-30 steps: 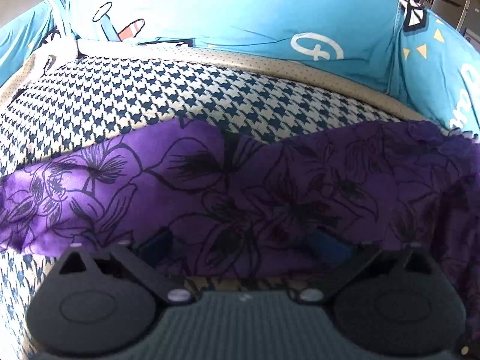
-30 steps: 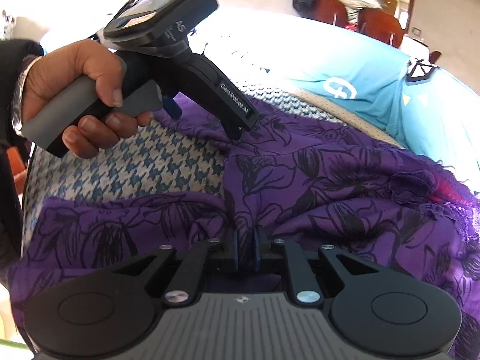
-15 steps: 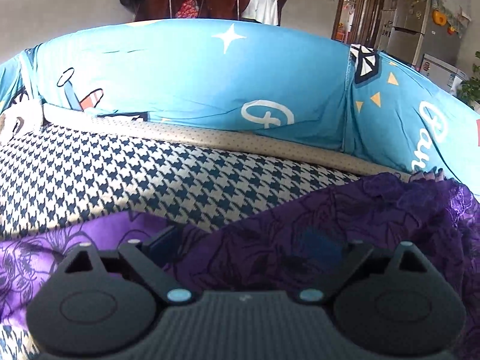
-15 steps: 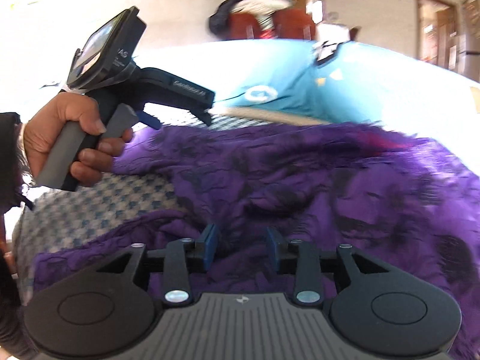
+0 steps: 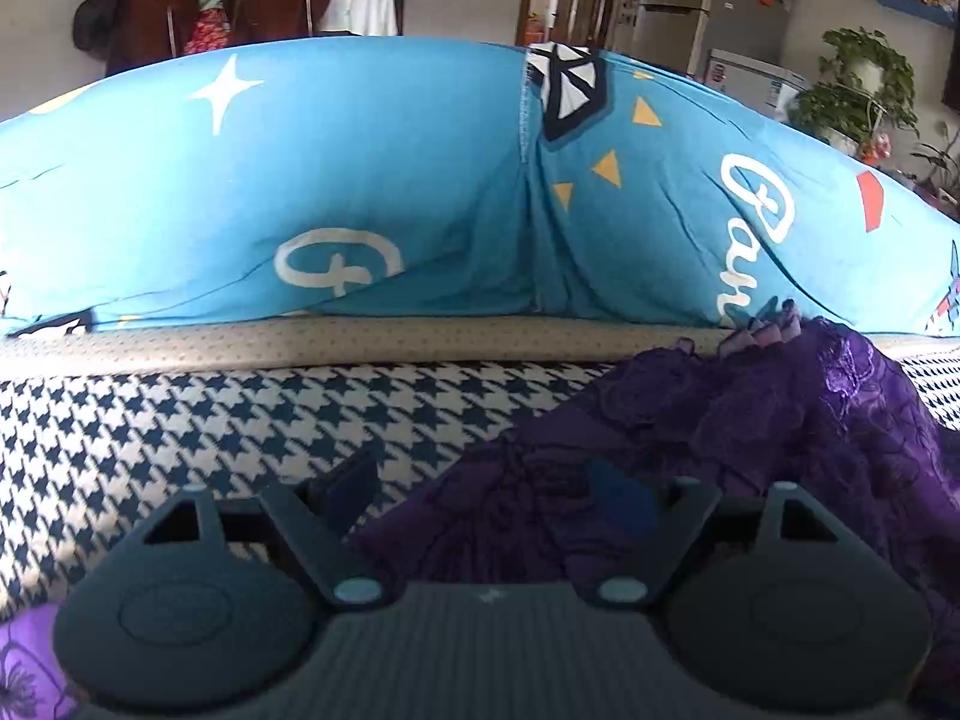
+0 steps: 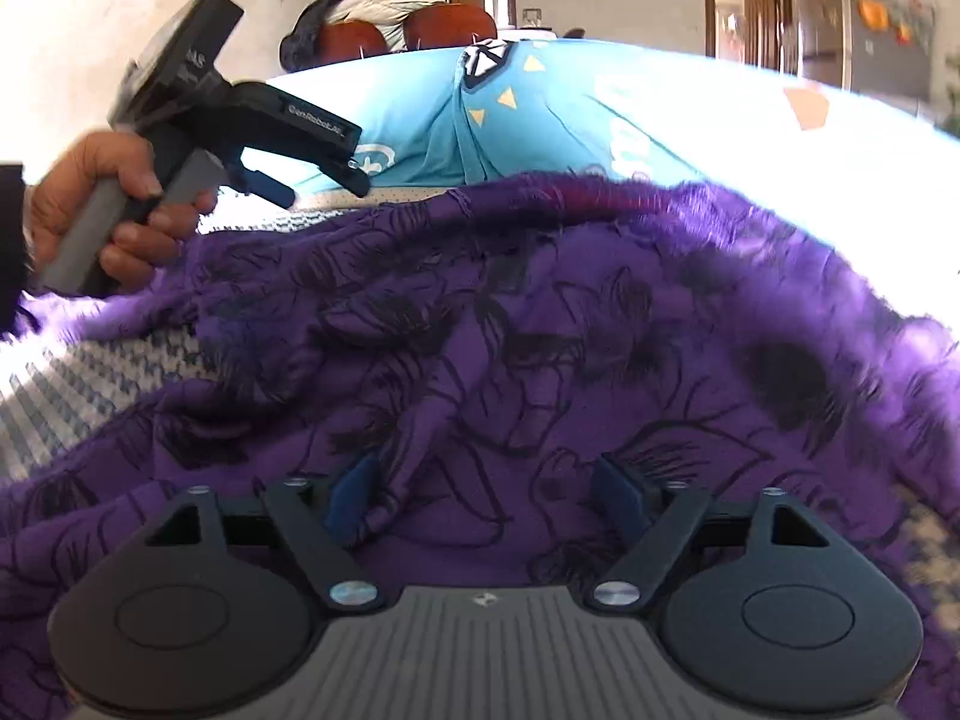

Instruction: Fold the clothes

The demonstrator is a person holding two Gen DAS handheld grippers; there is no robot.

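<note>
The purple dress [image 6: 540, 348] lies bunched and wrinkly on the checked couch seat [image 5: 198, 420], so most folding is left; the right tool [image 6: 489, 492] is opening over it, the left tool [image 5: 480, 489] is closing, neither holding anything.

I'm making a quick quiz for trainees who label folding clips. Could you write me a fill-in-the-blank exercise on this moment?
1. The garment being folded is ____ with a dark flower print.
2. It lies on a cloth with a navy and white ____ pattern.
3. Behind that cloth stands a cushion in a ____ cover with white stars and letters.
4. In the right wrist view, a hand holds the ____ gripper.

Missing words: purple; houndstooth; blue; left
</note>
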